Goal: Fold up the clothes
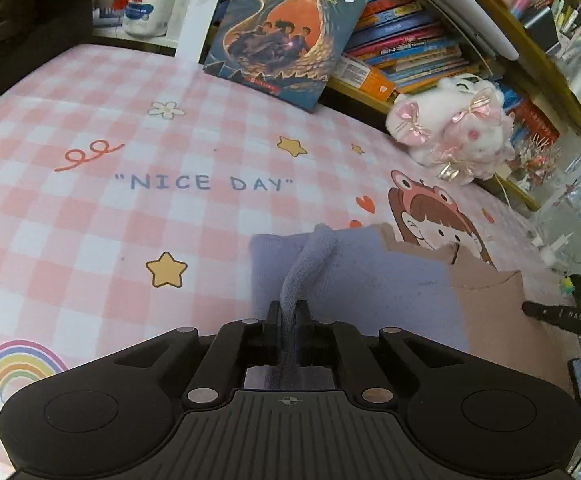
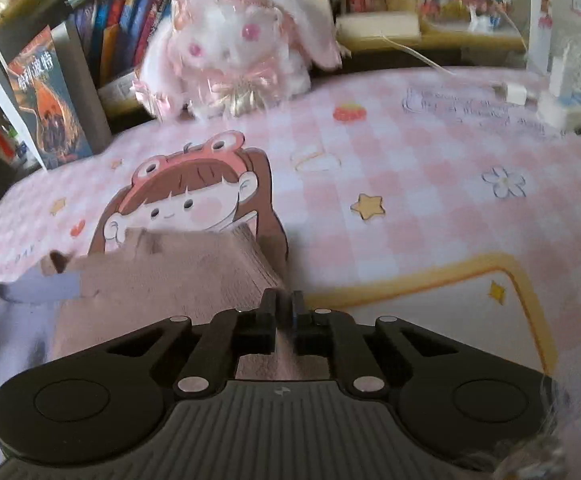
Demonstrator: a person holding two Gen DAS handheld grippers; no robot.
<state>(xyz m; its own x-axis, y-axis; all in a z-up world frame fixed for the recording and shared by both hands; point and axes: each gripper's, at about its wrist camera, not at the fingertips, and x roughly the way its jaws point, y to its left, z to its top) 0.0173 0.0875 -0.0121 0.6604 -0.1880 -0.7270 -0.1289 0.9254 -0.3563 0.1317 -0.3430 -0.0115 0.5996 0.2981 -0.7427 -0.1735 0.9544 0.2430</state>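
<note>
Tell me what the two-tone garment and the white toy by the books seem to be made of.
Garment: soft knit, probably cotton blend; matte lavender and dusty-pink panels, fine ribbing near the right gripper.
Plush rabbit: fluffy synthetic pile, with shiny, seemingly satin, pink bows.
</note>
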